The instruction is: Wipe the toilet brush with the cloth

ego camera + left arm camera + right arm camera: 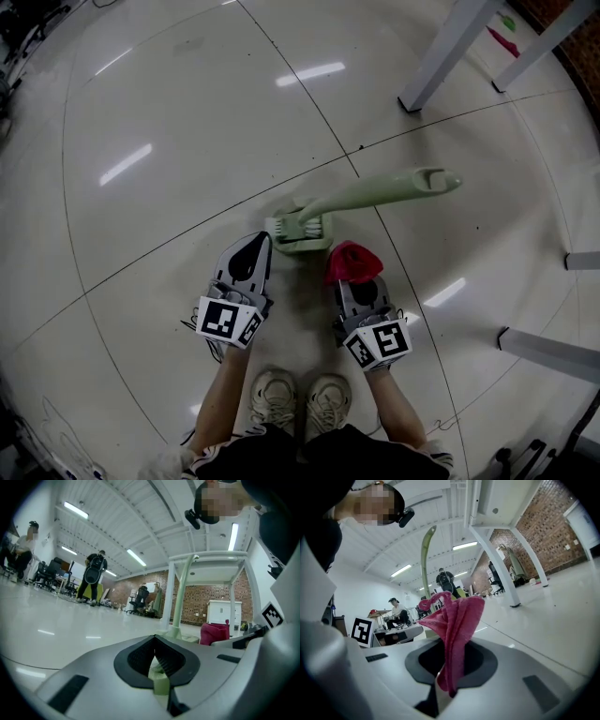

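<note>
The pale green toilet brush stands on the floor, its handle (375, 192) rising toward me, with white bristles (284, 227) low in the green holder (309, 246). My left gripper (262, 240) lies level with its tips just left of the bristles. Its jaws are shut in the left gripper view (158, 660), with a pale green bit at the seam that I cannot identify. The handle (185, 597) stands ahead of it, slightly right. My right gripper (354, 279) is shut on a red cloth (353, 261), bunched upright between its jaws (449, 667), close to the holder's right side. The cloth (457, 620) partly hides the handle (424, 559).
White table legs (445, 52) stand beyond the brush at the upper right. More metal legs (548, 352) are on the right. My shoes (295, 398) are just behind both grippers. People and office chairs (93, 578) are far off across the glossy floor.
</note>
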`<state>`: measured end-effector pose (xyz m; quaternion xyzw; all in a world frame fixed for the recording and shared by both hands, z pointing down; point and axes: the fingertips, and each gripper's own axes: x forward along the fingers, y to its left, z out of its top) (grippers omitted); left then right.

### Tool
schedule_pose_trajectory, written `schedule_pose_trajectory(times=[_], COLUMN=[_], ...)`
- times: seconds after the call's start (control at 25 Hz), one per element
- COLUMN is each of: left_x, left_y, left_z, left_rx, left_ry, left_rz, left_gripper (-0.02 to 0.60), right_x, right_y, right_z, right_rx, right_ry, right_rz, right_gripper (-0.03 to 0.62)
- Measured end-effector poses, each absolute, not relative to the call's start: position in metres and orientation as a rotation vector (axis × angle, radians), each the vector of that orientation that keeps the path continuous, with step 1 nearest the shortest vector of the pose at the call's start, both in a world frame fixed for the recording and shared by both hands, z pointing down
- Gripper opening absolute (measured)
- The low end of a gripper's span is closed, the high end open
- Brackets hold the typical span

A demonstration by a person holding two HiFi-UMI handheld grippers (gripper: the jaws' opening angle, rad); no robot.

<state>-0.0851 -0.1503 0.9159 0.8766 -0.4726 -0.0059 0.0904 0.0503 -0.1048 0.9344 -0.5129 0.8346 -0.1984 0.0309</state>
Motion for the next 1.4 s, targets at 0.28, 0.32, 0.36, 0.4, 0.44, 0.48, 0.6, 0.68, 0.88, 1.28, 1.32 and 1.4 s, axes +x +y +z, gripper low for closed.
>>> schedule_pose_trajectory(times=[0.28, 0.32, 0.36, 0.4, 0.44, 0.48, 0.6, 0.68, 0.88, 1.28, 1.32, 1.4], left_x=[-0.117, -0.12, -0.123, -0.125, -0.127, -0.129, -0.133, -0.134, -0.136, -0.104, -0.093, -0.067], left_y=[-0.157, -0.158, -0.159, -0.159, -0.159, -0.16, -0.159, -0.158, -0.158, -0.147, -0.144, -0.137], left_z=[0.914, 0.913, 0.912, 0.912, 0.912, 0.912, 0.911, 0.91, 0.908, 0.887, 0.886, 0.888], left_rx=[2.547, 2.54, 2.534, 2.53, 2.527, 2.525, 2.518, 2.517, 2.523, 2.736, 2.776, 2.853], left_ry=[-1.518, -1.531, -1.542, -1.549, -1.554, -1.559, -1.568, -1.571, -1.579, -1.29, -1.216, -1.062], left_rz=[-0.017, -0.017, -0.019, -0.022, -0.025, -0.028, -0.035, -0.039, -0.033, -0.124, -0.123, -0.088], left_gripper=[0.003, 0.003, 0.003, 0.003, 0.003, 0.003, 0.003, 0.003, 0.003, 0.005, 0.005, 0.005], right_x=[0.019, 0.016, 0.014, 0.011, 0.009, 0.006, -0.007, -0.015, -0.041, -0.027, -0.011, 0.02], right_y=[-0.103, -0.103, -0.102, -0.102, -0.101, -0.101, -0.101, -0.1, -0.103, -0.103, -0.102, -0.103], right_z=[0.941, 0.941, 0.941, 0.941, 0.941, 0.941, 0.94, 0.941, 0.941, 0.901, 0.901, 0.902], right_rx=[-1.68, -1.709, -1.737, -1.761, -1.78, -1.794, -1.79, -1.766, -1.679, -1.624, -1.671, -1.761], right_ry=[2.593, 2.595, 2.597, 2.602, 2.607, 2.613, 2.657, 2.703, 2.773, 2.697, 2.663, 2.588], right_rz=[-0.586, -0.57, -0.554, -0.538, -0.523, -0.51, -0.469, -0.435, -0.431, -0.346, -0.361, -0.387], right_gripper=[0.032, 0.031, 0.031, 0.031, 0.031, 0.031, 0.032, 0.032, 0.031, 0.031, 0.031, 0.032])
